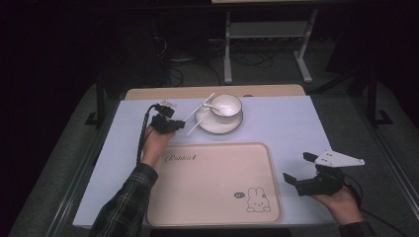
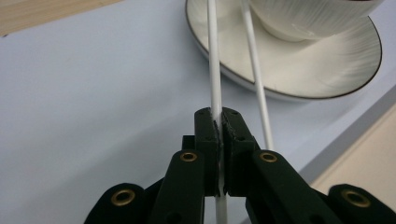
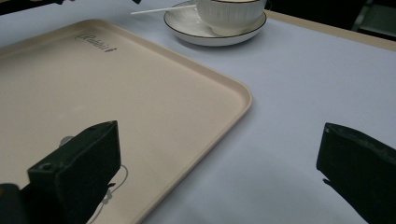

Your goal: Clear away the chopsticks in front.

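- Clearly the work in hand centres on a thin white stick (image 2: 215,70), one of two leaning on the saucer (image 2: 336,70); its far end runs up over the saucer's rim beside the cup (image 2: 317,18), its near end is pinched between the black jaws.
- Its twin, the second stick (image 2: 256,70), lies just beside it, also propped on the saucer and free of any grip.
- Clamped tight on that first stick is the left gripper (image 2: 219,140), seen in the high view at the saucer's left (image 1: 165,121).
- I judge this as the pick-up step: the stick is gripped, one end still over the saucer.
- Next, I would expect a lift clear of the rim without knocking the other stick or the cup, then a carry, perhaps toward the beige tray (image 1: 217,148) nearby.
- Well apart, over the table's right side, the right gripper (image 1: 301,168) waits with jaws spread wide and nothing between them.
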Action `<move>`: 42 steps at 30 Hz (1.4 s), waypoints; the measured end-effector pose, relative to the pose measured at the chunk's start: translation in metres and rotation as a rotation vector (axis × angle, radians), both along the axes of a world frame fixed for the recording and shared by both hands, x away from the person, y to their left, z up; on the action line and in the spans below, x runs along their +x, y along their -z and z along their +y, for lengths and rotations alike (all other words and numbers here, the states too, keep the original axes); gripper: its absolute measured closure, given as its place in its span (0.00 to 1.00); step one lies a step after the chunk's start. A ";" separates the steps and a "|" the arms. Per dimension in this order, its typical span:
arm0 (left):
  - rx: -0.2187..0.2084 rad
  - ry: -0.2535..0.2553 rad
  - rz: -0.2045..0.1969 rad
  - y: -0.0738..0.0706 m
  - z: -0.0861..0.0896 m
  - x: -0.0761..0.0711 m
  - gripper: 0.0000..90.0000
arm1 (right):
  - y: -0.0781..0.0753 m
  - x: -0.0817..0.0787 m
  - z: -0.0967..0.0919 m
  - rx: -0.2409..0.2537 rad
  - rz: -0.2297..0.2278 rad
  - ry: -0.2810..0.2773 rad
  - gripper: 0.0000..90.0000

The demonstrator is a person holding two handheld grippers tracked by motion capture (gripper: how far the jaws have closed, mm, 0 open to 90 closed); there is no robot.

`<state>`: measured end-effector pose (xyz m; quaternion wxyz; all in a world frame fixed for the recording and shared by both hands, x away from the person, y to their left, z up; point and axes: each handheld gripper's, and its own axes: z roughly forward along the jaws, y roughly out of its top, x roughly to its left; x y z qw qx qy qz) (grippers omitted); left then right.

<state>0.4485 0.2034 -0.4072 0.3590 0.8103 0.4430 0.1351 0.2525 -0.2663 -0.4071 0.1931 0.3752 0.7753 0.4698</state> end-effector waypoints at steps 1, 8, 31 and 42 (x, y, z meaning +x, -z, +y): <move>-0.001 -0.003 -0.001 -0.001 0.008 -0.005 0.96 | 0.000 0.000 0.000 -0.001 -0.001 0.001 0.00; -0.026 -0.025 -0.005 -0.005 0.028 -0.025 0.96 | 0.000 0.000 0.000 -0.002 -0.003 0.002 0.00; -0.109 -0.018 -0.051 -0.022 0.052 -0.124 0.96 | -0.001 -0.002 0.002 -0.007 -0.016 0.006 0.00; -0.090 0.050 -0.014 -0.011 0.048 -0.173 0.96 | -0.002 -0.003 0.001 -0.006 -0.018 0.004 0.00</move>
